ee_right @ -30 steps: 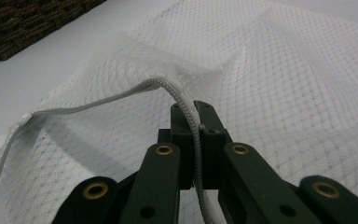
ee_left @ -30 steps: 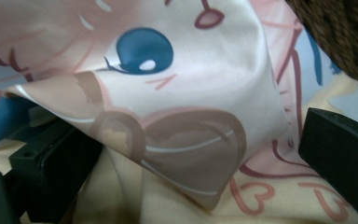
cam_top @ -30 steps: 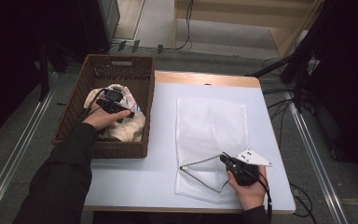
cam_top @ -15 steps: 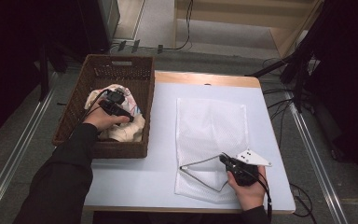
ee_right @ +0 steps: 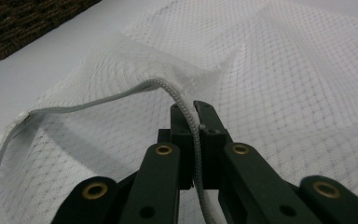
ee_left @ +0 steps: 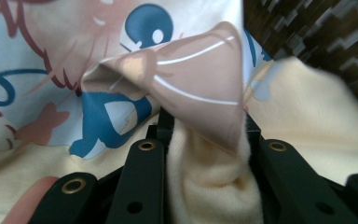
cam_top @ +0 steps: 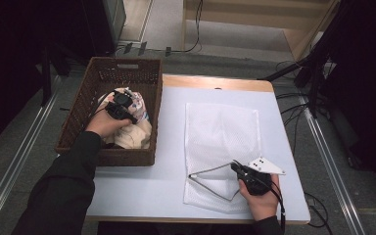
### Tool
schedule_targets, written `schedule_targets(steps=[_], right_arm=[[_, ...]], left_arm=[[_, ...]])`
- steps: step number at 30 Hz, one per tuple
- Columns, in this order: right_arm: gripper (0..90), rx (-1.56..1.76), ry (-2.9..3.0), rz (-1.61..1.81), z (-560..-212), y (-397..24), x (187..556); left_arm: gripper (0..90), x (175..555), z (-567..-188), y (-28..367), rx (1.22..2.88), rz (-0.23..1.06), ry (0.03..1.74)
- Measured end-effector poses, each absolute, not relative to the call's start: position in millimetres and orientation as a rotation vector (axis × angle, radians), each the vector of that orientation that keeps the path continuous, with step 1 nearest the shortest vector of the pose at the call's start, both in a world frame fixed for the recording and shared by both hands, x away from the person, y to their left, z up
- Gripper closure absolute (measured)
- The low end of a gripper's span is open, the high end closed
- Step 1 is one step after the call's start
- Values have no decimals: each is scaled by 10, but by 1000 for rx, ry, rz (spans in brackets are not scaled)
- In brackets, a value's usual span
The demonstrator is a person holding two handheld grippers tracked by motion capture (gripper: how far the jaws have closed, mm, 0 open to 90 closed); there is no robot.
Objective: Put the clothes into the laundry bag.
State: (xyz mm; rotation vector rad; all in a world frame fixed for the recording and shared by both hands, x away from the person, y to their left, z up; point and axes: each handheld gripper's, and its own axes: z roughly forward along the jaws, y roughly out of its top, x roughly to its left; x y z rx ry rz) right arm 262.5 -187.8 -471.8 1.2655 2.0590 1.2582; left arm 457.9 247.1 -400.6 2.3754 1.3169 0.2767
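A brown wicker basket (cam_top: 127,62) stands at the table's left with a heap of clothing (cam_top: 133,135) in it. My left gripper (cam_top: 122,108) is down in that heap. In the left gripper view it (ee_left: 208,126) is shut on a bunched fold of cream cloth (ee_left: 205,186), with a blue and pink printed fabric (ee_left: 74,70) just beyond. A white mesh bag (cam_top: 223,132) lies flat on the table's right half. My right gripper (cam_top: 236,167) is shut on the bag's corded mouth edge (ee_right: 186,107) and holds it raised, so the mouth (cam_top: 213,181) gapes in a triangle.
The white table (cam_top: 142,186) has bare surface between basket and bag. The basket's dark weave (ee_right: 23,23) shows at the upper left of the right gripper view. Cables and stand legs (cam_top: 298,73) lie on the floor beyond the table's right.
My left hand has shifted slightly inside the basket and gathered the cloth. The right gripper and the raised bag edge have stayed put.
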Motion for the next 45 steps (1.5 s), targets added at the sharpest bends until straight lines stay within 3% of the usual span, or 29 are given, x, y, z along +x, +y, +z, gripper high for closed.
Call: schedule_targets(steps=[15, 26, 33, 45], right_arm=[[886, 1268, 2035, 1267, -4687, -1936, 2615], [888, 1268, 2032, 1267, -4682, -1927, 2612], [889, 1268, 2034, 1273, -4681, -1933, 2615], [889, 1269, 2023, 1277, -4673, -1967, 2618]], left_arm=[[733, 4160, -3358, 2716, 1836, 720, 1100], [731, 3917, -2886, 2763, 1652, 705, 1041], [727, 3783, -2576, 2675, 1581, 766, 989], [723, 3724, -2375, 2656, 1489, 826, 997]])
